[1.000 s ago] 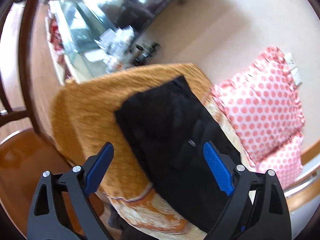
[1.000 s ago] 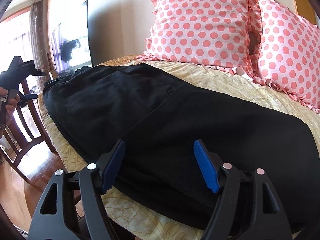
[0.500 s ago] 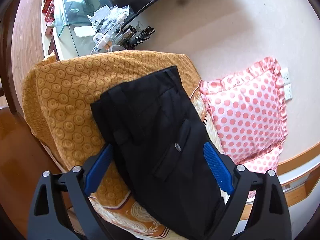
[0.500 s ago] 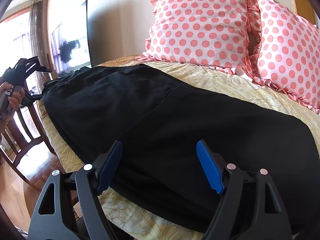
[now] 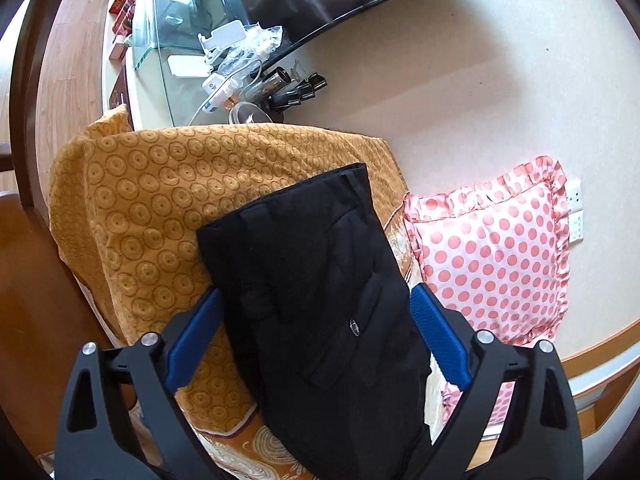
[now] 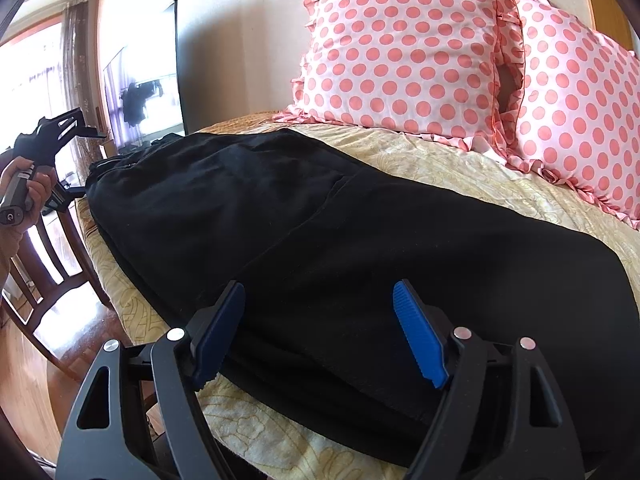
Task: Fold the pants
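— Black pants (image 6: 304,216), a thick matte cloth, lie stretched lengthwise on the bed (image 6: 460,164), legs stacked one over the other so they read as one long strip. The waistband end sits at the bed's far end on an orange patterned blanket (image 5: 160,200); the leg end reaches the near front edge.

— So which step is this?

— I'd judge the lengthwise fold is done and the crosswise fold has not begun. Both claws are released and grasp nothing. The right claw (image 6: 320,332) hovers low over the legs near the front edge, its blue pads either side of the cloth. The left claw (image 5: 316,336) hangs above the seat, where a back pocket button (image 5: 355,327) shows.

— And next?

— Probably one claw pinches both layers at an end and carries it over to the other. The double layers could slide apart, so the pinch should take them together.

— Anything beside it?

— Pink spotted pillows (image 6: 404,52) stand along the back edge, apart from the pants.
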`<state>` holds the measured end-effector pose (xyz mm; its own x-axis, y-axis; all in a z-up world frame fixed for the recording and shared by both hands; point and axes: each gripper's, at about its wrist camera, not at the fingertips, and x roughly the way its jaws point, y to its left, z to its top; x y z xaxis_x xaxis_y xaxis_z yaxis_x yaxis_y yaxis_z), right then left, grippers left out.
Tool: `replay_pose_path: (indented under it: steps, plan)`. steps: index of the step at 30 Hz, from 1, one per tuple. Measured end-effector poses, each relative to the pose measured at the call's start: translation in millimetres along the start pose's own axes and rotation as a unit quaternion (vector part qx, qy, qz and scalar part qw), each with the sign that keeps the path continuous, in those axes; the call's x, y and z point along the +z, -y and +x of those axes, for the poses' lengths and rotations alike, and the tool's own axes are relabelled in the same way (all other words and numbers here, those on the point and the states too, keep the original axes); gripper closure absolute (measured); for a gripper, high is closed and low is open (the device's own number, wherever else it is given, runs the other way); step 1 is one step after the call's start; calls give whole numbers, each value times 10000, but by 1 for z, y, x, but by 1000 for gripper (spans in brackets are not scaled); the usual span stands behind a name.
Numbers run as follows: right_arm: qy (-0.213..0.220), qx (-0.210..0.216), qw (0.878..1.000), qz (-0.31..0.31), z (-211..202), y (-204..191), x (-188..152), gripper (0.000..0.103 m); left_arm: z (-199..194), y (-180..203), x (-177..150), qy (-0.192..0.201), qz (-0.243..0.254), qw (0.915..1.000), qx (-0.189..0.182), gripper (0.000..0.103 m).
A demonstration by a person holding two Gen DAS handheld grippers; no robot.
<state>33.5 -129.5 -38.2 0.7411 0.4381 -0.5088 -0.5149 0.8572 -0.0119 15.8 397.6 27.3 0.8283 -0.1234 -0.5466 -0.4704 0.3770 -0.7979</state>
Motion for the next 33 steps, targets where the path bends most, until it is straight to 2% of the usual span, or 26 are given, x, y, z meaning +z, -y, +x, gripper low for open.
replay_pose_path:
  steps: [1,4,5,9,12,14,16,21,25,29,31,33]
  plan:
    - [-1,4,10000,2,0,0,0,25,1,3,-1,-18,85,10000,39,11]
    - [-5,-6,10000,0,1,-2,0,25,3,12,-7,-54,372,9993,-89,27]
    - [-2,-14,10000,6,1,-1,0,25,4,15,-8,-20,465,9989,-22,29]
    - [2,-15,10000,7,1,-1,0,25,6,3,-5,16,174,9998,-42,37]
    - [8,-7,10000,26,1,-1,0,25,4,-2,-4,37,72,10000,44,50]
    - [19,4,10000,49,1,-2,0,25,5,-4,-3,64,63,9992,377,81]
    - [41,6,10000,56,0,-2,1,25,6,-7,-3,55,93,9990,443,87]
    - [240,-11,9997,51,-11,-1,1,25,1,12,-9,234,682,9952,658,94]
    - [498,-57,9987,122,-28,6,2,24,-13,63,-25,462,1578,9850,527,95]
    - [663,-126,9972,320,-44,18,-2,21,-18,130,-61,412,2510,9669,210,95]
    - [704,-161,9964,454,-51,26,-6,21,-17,164,-85,310,2940,9553,-16,95]
    - [735,-211,9953,592,-58,33,-11,21,-13,205,-117,100,3440,9383,-333,95]
